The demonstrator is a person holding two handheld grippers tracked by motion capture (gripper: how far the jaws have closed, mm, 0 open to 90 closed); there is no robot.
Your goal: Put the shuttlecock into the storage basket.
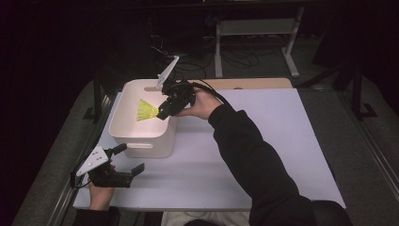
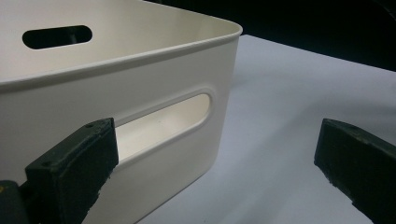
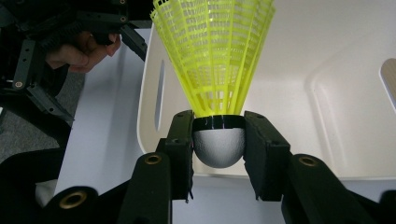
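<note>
A yellow shuttlecock [image 1: 146, 110] with a grey rounded head [image 3: 218, 147] hangs over the cream plastic bin [image 1: 123, 136]. My right gripper [image 1: 163, 111] is shut on that head, its two black pads [image 3: 182, 140] pressing from either side, and the yellow skirt [image 3: 214, 56] fans away toward the bin's inside. The bin stands at the table's left side. My left gripper [image 1: 128, 160] rests low at the near left, just in front of the bin's handle slot [image 2: 163, 122]. Its jaws stand wide open with nothing between them.
The white table top [image 1: 263, 141] stretches to the right of the bin. A wooden board [image 1: 254, 83] lies along the far edge. Dark floor, cables and a white frame [image 1: 256, 28] lie beyond. The person's dark sleeve [image 1: 254, 160] crosses the table's middle.
</note>
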